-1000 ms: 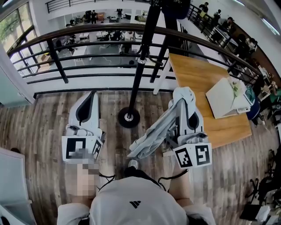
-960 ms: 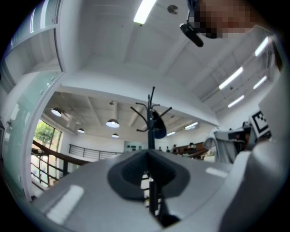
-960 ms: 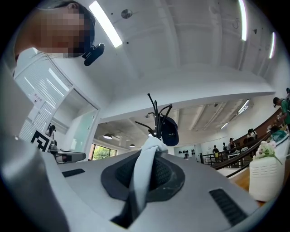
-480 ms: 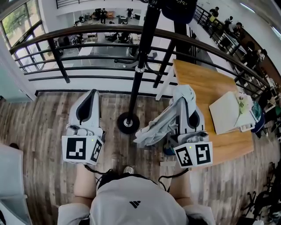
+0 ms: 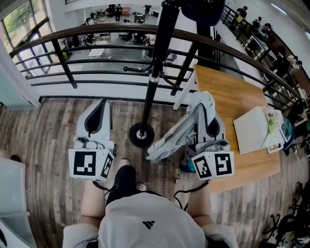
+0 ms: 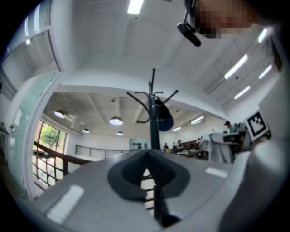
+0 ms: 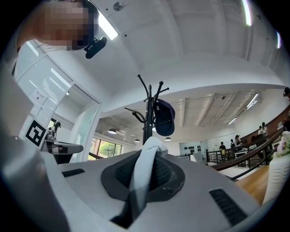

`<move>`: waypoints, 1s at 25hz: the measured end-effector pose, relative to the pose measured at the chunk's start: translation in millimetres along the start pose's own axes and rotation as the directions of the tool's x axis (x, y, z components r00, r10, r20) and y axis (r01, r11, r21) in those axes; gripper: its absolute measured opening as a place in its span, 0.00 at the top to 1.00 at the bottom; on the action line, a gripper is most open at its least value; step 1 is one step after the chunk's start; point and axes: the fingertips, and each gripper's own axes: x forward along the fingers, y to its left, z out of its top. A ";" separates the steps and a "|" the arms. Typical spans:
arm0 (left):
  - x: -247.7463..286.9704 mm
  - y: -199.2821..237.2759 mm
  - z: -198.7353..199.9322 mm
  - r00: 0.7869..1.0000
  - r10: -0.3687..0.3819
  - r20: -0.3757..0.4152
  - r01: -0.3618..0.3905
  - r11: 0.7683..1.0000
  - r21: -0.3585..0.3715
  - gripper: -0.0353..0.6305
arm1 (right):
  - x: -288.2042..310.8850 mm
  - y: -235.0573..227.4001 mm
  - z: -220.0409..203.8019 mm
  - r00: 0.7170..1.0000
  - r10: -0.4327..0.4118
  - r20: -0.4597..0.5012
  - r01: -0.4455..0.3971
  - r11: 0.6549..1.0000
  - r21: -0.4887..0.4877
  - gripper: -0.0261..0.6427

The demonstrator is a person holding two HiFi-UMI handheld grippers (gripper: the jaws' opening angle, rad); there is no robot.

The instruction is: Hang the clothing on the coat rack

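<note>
Bright, even light from ceiling strips point(image 6: 134, 6); fisheye-warped edges; left hand-held gripper point(image 6: 147, 171) blurs up close.

Head view faces down; gripper views (upward, seemingly) share coat rack point(image 7: 147, 118).

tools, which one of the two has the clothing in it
The right tool: a strip of the pale grey clothing is pinched between its jaws, and the rest hangs down beside it. The left tool has nothing between its jaws.
</note>
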 end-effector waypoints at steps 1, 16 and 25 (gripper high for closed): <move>5.4 1.3 -1.3 1.000 -0.003 -0.001 0.003 1.000 0.000 0.94 | 4.1 -2.9 -2.7 1.000 -0.004 -0.004 0.004 1.000 -0.001 0.95; 89.0 40.5 -15.6 0.995 -0.096 0.018 0.097 0.995 -0.027 0.94 | 64.7 -24.3 -55.7 0.989 -0.114 -0.089 0.113 0.993 -0.013 0.95; 127.0 50.3 -17.4 0.987 -0.158 0.034 0.159 0.986 -0.041 0.94 | 80.3 -41.9 -86.3 0.967 -0.202 -0.154 0.201 0.979 -0.027 0.95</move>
